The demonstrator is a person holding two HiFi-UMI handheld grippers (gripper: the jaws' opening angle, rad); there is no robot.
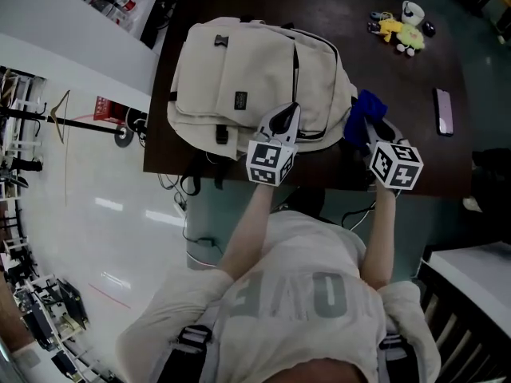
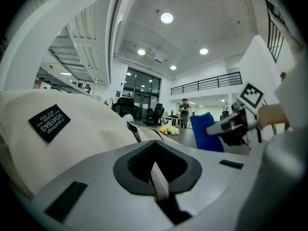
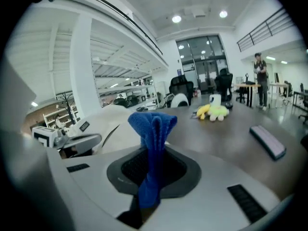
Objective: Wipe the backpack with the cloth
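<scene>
A cream backpack [image 1: 239,70] lies flat on the dark table [image 1: 399,78]. My left gripper [image 1: 287,114] rests at the backpack's near right edge, shut on a thin cream strap [image 2: 158,177] of the bag. The backpack [image 2: 72,129] fills the left of the left gripper view. My right gripper [image 1: 369,124] hovers just right of the bag, shut on a bunched blue cloth [image 1: 363,106]. In the right gripper view the cloth [image 3: 153,129] stands up out of the jaws, with the backpack [image 3: 115,117] to its left, apart from it.
A yellow-green plush toy [image 1: 403,32] sits at the table's far right, and a phone [image 1: 444,110] lies near the right edge. The near table edge runs just under both grippers. Cables hang below the table's left corner.
</scene>
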